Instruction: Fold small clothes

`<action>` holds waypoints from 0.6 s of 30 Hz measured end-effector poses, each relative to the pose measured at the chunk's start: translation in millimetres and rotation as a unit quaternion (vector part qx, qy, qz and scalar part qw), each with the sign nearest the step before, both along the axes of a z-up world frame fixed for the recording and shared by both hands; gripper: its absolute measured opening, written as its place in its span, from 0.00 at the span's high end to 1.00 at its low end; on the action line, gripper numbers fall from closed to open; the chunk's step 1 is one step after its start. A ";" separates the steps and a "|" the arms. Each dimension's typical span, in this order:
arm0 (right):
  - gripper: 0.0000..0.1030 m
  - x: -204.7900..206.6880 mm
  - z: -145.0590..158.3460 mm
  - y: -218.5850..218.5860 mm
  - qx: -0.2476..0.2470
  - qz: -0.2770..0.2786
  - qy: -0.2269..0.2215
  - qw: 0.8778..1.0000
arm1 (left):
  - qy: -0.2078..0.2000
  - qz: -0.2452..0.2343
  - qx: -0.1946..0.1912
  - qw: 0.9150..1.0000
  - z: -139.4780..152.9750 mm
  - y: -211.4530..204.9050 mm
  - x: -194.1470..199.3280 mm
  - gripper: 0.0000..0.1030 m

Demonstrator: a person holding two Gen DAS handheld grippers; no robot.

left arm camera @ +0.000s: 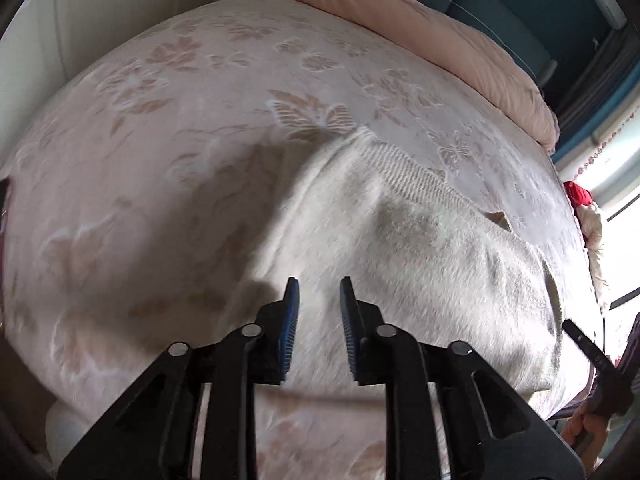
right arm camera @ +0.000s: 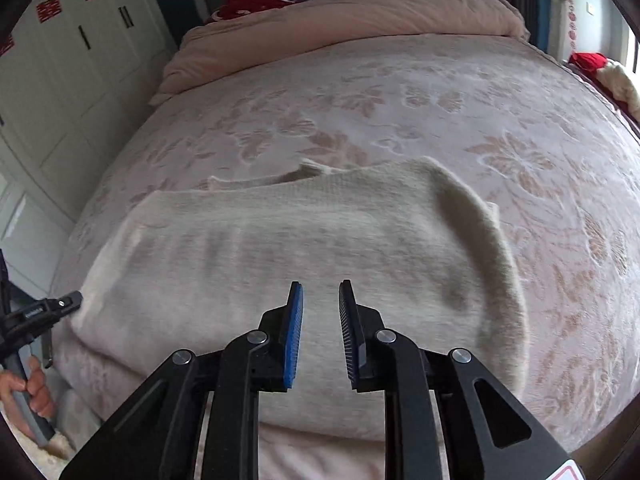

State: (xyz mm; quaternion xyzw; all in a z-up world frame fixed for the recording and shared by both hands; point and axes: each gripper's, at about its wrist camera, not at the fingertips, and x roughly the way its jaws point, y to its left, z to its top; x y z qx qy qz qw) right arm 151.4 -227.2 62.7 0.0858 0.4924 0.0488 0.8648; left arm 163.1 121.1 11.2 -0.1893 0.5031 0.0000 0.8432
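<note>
Cream sweater (right arm camera: 280, 264) lies folded flat on the floral bedspread (right arm camera: 460, 120), near edge of the bed. Left gripper (left arm camera: 319, 285) above its left part, jaws slightly apart, nothing between them. Right gripper (right arm camera: 320, 288) above its right part, likewise parted and empty. Pink duvet (right arm camera: 340, 12) bunched at far end.

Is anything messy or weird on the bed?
Mostly tidy. The white sweater lies folded on the flowered bedspread, but its far edge is uneven: one bit pokes out past the fold. Both tongs, left and right, are open and empty above it.
</note>
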 end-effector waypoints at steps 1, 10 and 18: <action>0.83 4.9 2.0 18.4 0.005 0.017 -0.002 1.000 | 0.003 0.005 0.012 1.000 -1.3 1.6 -7.3 0.77; 0.83 51.5 -5.8 113.2 -0.015 0.065 -0.005 0.998 | 0.007 -0.008 0.041 0.999 -15.6 -9.0 -29.2 0.56; 0.83 80.5 -51.6 114.1 -0.043 0.037 0.043 0.997 | 0.002 -0.020 0.043 0.999 -22.4 -15.7 -24.0 0.47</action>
